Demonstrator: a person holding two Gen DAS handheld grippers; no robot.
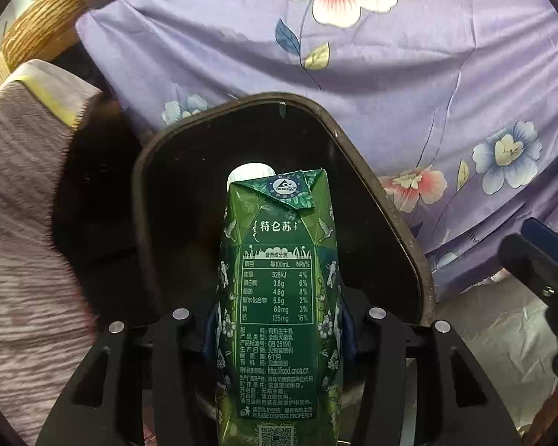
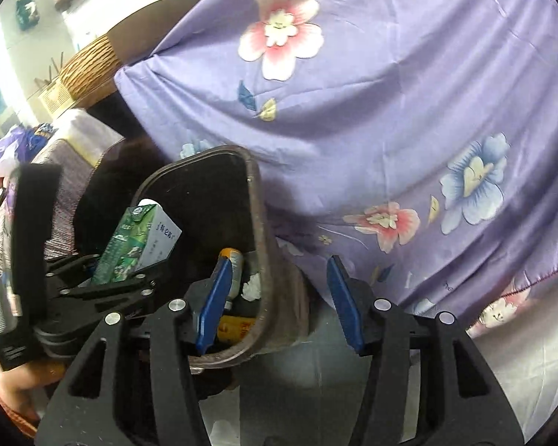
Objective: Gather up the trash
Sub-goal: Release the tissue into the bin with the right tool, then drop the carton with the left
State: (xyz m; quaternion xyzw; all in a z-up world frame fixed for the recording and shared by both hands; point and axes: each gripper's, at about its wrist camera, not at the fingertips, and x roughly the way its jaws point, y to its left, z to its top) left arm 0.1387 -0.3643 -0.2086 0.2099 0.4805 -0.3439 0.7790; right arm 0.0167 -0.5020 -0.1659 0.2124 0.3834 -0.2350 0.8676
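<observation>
Purple floral bedsheet [image 1: 409, 93] hung behind the trash bin [image 1: 398, 230]. Left gripper [image 1: 279, 329] clenched the green milk carton [image 1: 279, 297] over the bin's mouth; right gripper [image 2: 279, 304] gaped empty. Next, probably, letting the carton go.

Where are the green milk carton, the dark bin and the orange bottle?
green milk carton [image 1: 279, 297], left wrist view, printed nutrition panel
dark plastic bin [image 2: 258, 223], right wrist view, right rim
orange bottle [image 2: 236, 329], right wrist view, label

purple floral sheet [image 1: 409, 85]: draped, fills background | woven basket [image 2: 89, 68]: upper left | striped cloth [image 1: 22, 223]: left edge
</observation>
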